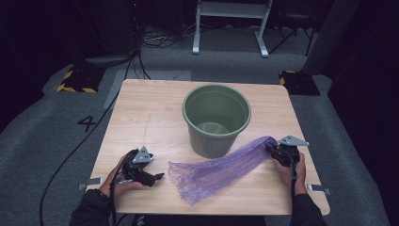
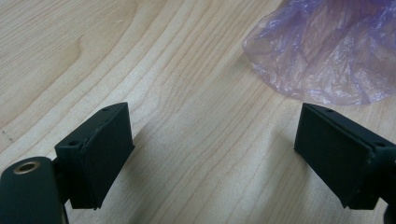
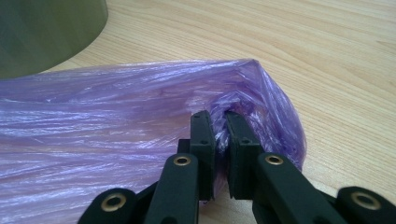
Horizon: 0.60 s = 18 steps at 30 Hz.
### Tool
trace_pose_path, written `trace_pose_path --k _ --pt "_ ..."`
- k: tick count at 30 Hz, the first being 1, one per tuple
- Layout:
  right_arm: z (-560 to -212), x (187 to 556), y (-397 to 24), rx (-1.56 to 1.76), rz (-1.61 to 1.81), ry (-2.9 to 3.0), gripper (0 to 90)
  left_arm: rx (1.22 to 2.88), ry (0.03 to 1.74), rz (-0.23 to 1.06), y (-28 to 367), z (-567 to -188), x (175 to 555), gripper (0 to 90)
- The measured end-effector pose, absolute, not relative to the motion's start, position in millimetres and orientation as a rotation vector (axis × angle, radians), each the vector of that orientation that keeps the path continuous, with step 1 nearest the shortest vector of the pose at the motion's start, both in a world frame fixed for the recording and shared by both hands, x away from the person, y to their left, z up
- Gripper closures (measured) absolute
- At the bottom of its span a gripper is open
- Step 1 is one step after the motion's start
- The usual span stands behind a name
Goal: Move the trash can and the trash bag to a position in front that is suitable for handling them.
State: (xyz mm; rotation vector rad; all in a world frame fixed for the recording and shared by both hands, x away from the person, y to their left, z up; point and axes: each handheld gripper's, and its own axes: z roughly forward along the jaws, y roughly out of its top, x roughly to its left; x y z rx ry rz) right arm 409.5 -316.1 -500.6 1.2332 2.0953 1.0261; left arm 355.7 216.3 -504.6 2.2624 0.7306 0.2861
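Right hand-held gripper [image 3: 219, 154] is clamping the gathered end of the purple plastic bag [image 1: 221, 167], which is lying stretched across the bench [image 1: 141, 113] in front of the green bucket [image 1: 216, 117]. Left hand-held gripper [image 2: 212, 154] is hovering with jaws wide apart and empty just beside the bag's loose edge. Risk noted: thin film is likely slipping or tearing if the left pads are catching only one layer.

My table [image 1: 141, 108] was pale wood with rounded corners, standing on grey carpet [image 1: 42, 136]. Beyond its far edge stood a white metal frame [image 1: 230, 23]. Black cables [image 1: 155, 40] trailed across the floor, and yellow-and-black striped blocks [image 1: 77, 80] flanked the far corners. The room was dark.
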Motion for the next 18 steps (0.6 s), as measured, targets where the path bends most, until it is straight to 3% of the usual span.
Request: trace_pose_path --k 18 --pt "-500.5 409.7 -315.7 1.231 1.027 2.093 86.9 2.259 0.731 0.288 214.4 -504.8 356.9 10.8"
